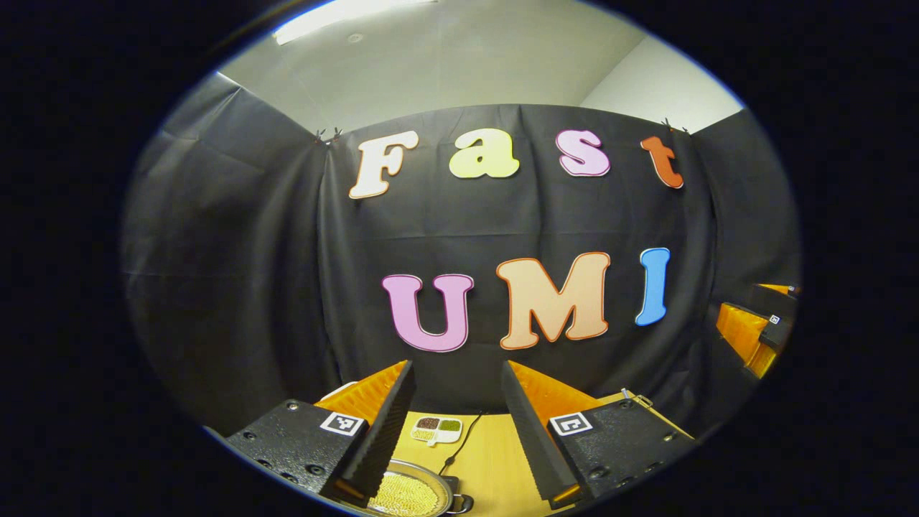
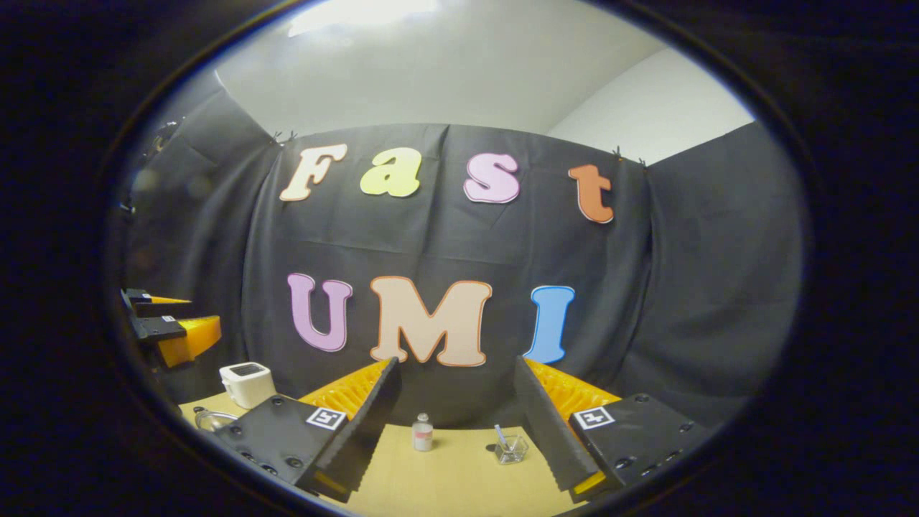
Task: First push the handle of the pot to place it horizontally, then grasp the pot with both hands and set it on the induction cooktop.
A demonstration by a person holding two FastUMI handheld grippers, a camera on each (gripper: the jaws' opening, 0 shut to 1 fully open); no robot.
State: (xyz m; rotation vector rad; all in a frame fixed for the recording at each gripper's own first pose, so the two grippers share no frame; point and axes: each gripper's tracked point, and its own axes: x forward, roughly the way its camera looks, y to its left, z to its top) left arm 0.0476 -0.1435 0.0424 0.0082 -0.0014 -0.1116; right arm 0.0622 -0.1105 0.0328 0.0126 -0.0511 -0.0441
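The metal pot (image 1: 402, 495), filled with yellow grains, sits on the wooden table at the bottom of the left gripper view. A dark handle (image 1: 459, 504) sticks out at its right rim. My left gripper (image 1: 457, 366) hangs open above the pot, its left finger over the rim, touching nothing. It also appears at the left edge of the right gripper view as the left gripper (image 2: 169, 323), held high. My right gripper (image 2: 456, 360) stands open over the table with nothing between its fingers. Seen from the left, the right gripper (image 1: 755, 310) is far off at the right edge.
A white divided dish of beans (image 1: 436, 429) and a black cable (image 1: 459, 441) lie beyond the pot. A small bottle (image 2: 422, 433) and a glass dish with a spoon (image 2: 511, 449) stand ahead of the right gripper. A white boxy appliance (image 2: 246, 383) is at the left.
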